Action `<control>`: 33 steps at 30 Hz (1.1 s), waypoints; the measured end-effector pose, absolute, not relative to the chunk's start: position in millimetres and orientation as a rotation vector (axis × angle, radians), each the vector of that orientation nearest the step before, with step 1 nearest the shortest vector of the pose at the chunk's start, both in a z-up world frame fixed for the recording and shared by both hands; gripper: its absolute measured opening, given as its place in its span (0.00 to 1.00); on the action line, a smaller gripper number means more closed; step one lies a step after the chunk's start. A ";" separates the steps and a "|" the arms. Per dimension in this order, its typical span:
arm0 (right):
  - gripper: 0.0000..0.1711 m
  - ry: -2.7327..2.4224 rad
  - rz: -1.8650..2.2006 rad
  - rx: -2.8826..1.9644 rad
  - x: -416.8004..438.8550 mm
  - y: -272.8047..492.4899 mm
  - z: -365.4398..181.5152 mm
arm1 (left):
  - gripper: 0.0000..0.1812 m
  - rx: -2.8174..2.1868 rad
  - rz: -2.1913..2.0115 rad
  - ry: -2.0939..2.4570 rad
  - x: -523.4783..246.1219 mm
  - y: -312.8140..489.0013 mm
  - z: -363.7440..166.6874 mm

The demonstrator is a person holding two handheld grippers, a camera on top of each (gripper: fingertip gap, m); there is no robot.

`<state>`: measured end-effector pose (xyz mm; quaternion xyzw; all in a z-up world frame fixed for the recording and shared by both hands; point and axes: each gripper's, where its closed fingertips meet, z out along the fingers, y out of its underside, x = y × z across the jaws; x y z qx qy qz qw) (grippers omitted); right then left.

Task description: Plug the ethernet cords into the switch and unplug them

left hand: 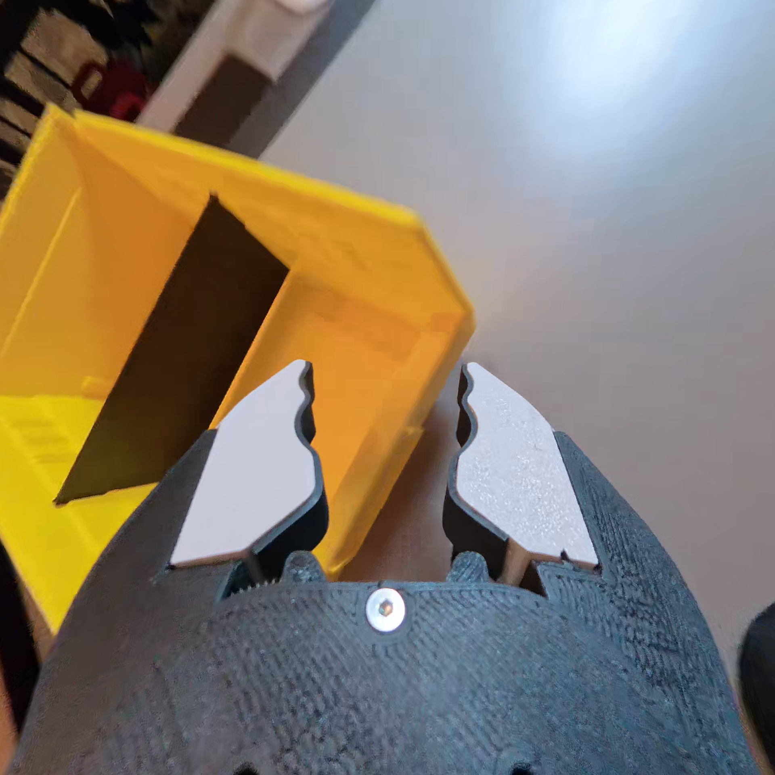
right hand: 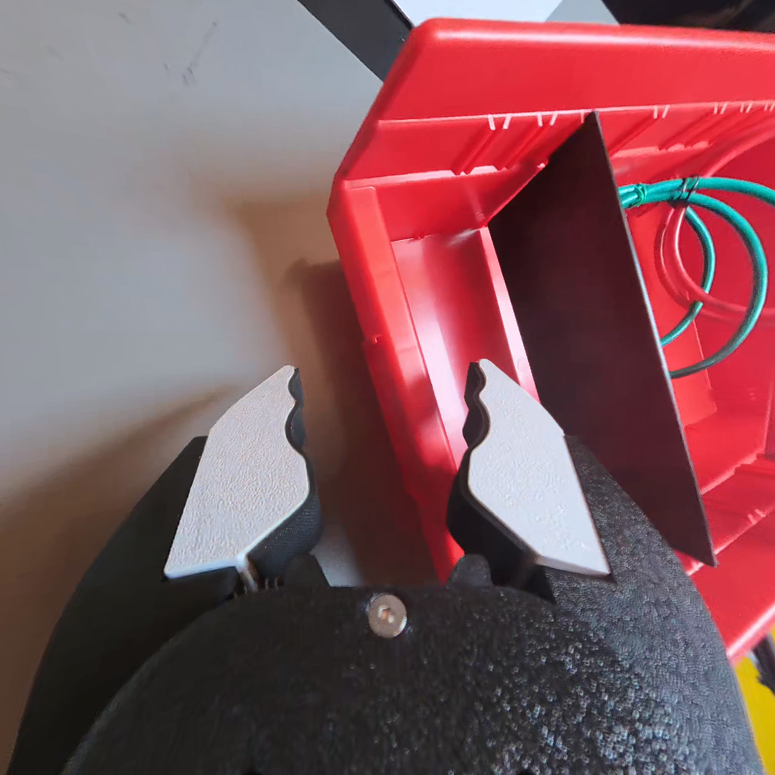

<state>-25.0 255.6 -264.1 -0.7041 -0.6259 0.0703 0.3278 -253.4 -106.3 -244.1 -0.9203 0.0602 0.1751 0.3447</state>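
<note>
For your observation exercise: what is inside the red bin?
The red bin holds a dark divider panel and, beyond it, a coiled green cable. The divider and frame edge hide the rest, so no switch is visible.

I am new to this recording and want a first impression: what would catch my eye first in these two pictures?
A bright yellow plastic bin with a dark divider fills the left of the left wrist view, behind the open left gripper. In the right wrist view, a red plastic bin holds a coiled green cable beyond its dark divider, near the open right gripper.
</note>
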 end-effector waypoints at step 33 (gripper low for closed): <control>0.21 -1.802 -0.052 -1.297 28.4 223.4 -272.0 | 0.19 -2.504 0.392 0.457 -226.0 -98.3 -294.1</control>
